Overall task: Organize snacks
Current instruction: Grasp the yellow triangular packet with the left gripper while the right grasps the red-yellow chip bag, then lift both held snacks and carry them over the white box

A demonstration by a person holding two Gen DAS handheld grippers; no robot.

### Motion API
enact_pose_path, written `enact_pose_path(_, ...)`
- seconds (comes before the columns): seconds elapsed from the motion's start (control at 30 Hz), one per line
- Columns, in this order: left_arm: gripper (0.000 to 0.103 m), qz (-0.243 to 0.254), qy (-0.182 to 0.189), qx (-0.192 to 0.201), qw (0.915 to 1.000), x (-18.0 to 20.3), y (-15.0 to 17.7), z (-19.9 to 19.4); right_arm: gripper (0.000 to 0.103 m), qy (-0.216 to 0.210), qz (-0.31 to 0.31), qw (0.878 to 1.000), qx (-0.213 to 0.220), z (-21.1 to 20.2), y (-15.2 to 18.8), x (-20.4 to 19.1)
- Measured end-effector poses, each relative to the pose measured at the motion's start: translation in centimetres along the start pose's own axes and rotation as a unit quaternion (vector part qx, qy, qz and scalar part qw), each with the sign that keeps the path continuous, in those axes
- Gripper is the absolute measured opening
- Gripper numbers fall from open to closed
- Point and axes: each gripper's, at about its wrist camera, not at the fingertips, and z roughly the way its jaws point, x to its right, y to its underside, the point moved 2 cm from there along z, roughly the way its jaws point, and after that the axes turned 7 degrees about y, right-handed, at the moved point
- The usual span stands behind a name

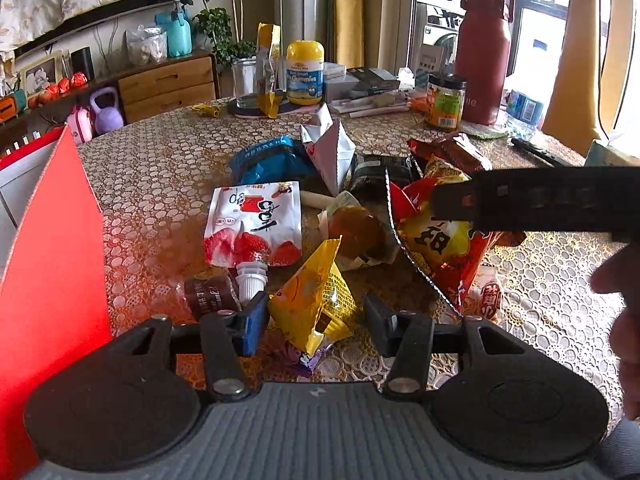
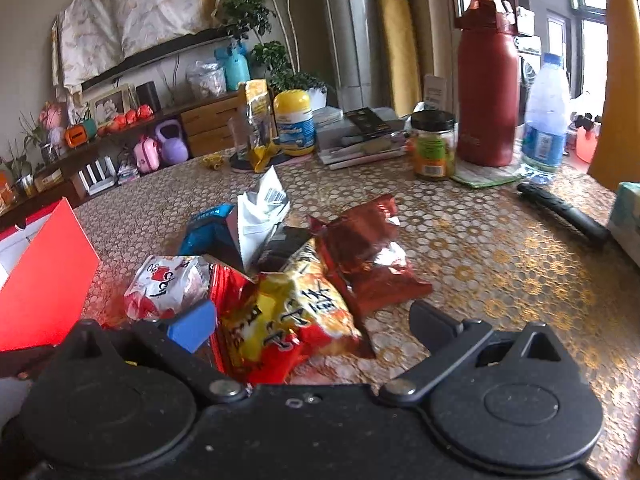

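The table (image 1: pixel 168 168), under a gold-patterned lace cloth, carries everything. A red box (image 1: pixel 52 264) stands at its left edge, its flap rising beside the left gripper. A tall dark-red flask (image 2: pixel 486 92) stands at the far side, with a clear water bottle (image 2: pixel 546 120) just right of it and a dark-lidded jar (image 2: pixel 434 148) to its left. A yellow-lidded gummies tub (image 1: pixel 305 74) stands further left.

The snacks lie heaped mid-table. The red and yellow noodle bag (image 2: pixel 280 320) sits between the fingers of the right gripper (image 2: pixel 316 320), whose jaws are spread wide; the blue pad touches the bag's left edge, the black finger stands apart from it. Behind lies a dark-red foil bag (image 2: pixel 368 256), then a blue packet (image 1: pixel 268 158) and a white folded wrapper (image 1: pixel 334 148).

The left gripper (image 1: pixel 316 320) is spread too, bracketing a small yellow packet (image 1: pixel 316 300) without pinching it. A white strawberry pouch (image 1: pixel 254 224) lies just beyond, its capped spout touching a brown wrapped sweet (image 1: pixel 212 296) by the blue pad.
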Motion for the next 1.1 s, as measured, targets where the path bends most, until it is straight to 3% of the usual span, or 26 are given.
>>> enact_pose_path(0.37, 0.051, 0.000, 0.002, 0.013, 0.9999, -0.2, -0.2, -0.9, 0.102, -0.007, 0.007, 1.000, -0.023, 2.4, 0.2, -0.7)
enact_pose_path(0.5, 0.051, 0.000, 0.001, 0.016, 0.9999, -0.2, -0.2, -1.2, 0.081, -0.012, 0.017, 0.999, -0.025, 2.8, 0.6, -0.4)
enact_pose_path(0.7, 0.051, 0.001, -0.001, 0.025, 0.9997, -0.1, -0.4, -2.0, 0.063, -0.017, 0.036, 0.999, -0.008, 2.2, 0.6, 0.4)
enact_pose_path(1.1, 0.051, -0.001, 0.000, 0.076, 0.9971, 0.5, -1.6, -6.7, 0.056, -0.023, 0.049, 0.998, 0.028, -1.6, 0.4, 0.5)
